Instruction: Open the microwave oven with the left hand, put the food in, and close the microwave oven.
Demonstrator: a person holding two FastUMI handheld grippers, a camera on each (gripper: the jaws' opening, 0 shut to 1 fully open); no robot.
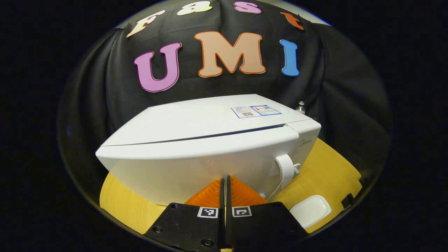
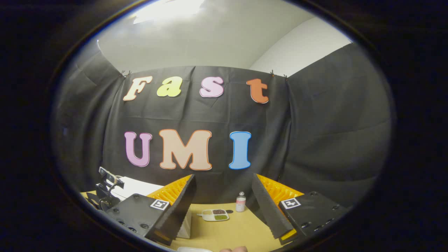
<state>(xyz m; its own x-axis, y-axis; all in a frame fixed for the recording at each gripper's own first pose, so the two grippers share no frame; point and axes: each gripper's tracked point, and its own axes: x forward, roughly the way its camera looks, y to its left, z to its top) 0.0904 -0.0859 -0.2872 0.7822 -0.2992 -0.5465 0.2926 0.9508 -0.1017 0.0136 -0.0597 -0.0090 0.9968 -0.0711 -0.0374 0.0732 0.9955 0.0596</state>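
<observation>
Left gripper view shows the left gripper [image 1: 225, 182] at 6 o'clock, and its two orange fingers [image 1: 241, 194] are pressed close together with just a thin dark line between them and nothing held. Right in front of the tips, toward 12 o'clock, sits the big white microwave oven [image 1: 210, 143] on the yellow table [image 1: 329, 171]. Its door is shut, and the white handle [image 1: 285, 168] is at about 3 o'clock from the fingertips, just beside them but not touching. A small white dish [image 1: 310, 210] lies on the table at 4 o'clock, near the front corner of the oven. A little bottle [image 1: 300, 106] peeks out behind the oven at 1 o'clock. Right gripper view shows the right gripper [image 2: 224, 203] held up high, with its fingers [image 2: 182, 201] spread wide apart and nothing between them. Between the two fingers, far off on the table, is a white food tray [image 2: 215, 215] with brown and green bits in it, and the little bottle [image 2: 240, 202] stands just beside it at 2 o'clock from the tray. A white corner of the microwave oven [image 2: 134, 185] shows at 9 o'clock, behind the left finger. The other gripper [image 2: 106, 192] shows as a dark shape at 9 o'clock too.
</observation>
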